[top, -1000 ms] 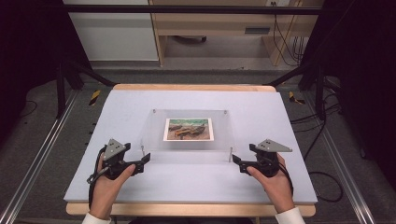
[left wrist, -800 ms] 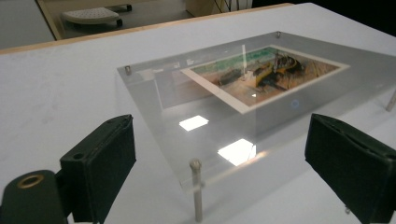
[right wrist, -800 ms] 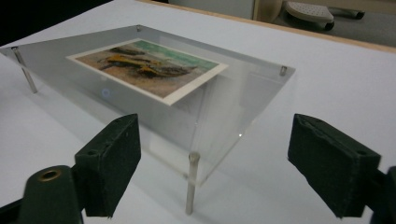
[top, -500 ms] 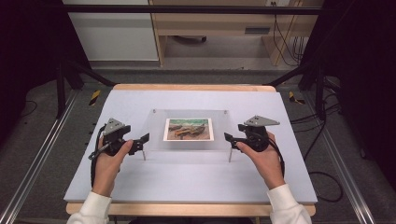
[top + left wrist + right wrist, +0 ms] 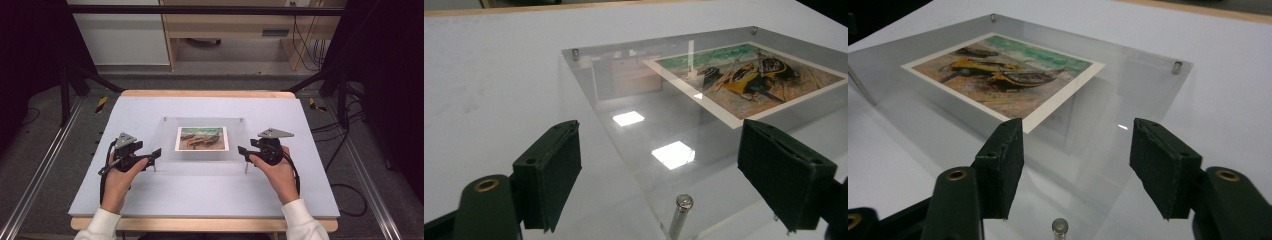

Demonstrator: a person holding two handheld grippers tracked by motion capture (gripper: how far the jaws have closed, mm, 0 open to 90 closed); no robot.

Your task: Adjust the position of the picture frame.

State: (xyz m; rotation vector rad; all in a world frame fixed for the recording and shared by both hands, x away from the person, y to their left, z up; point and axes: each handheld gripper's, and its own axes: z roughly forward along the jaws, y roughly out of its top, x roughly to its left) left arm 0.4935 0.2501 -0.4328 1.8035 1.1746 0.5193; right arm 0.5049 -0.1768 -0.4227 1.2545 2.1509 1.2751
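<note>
The clear acrylic frame with its boat print stands on short metal posts mid-table. My left gripper and right gripper, jaws just narrowing yet apart on nothing, flank its near corners. It looks stiff, slick and scratch-prone, so I'd pinch the side edges.

My left tongs and right tongs are matte black, each with two flat rectangular jaws faced with dark, slightly rough pads. A brass-coloured ring sits in each jaw arm near the pivot. On top of each body rides a grey three-cornered plate with small holes at its corners. A black cable loops from the left one along my hand. I wear white sleeves with ribbed cuffs.
</note>
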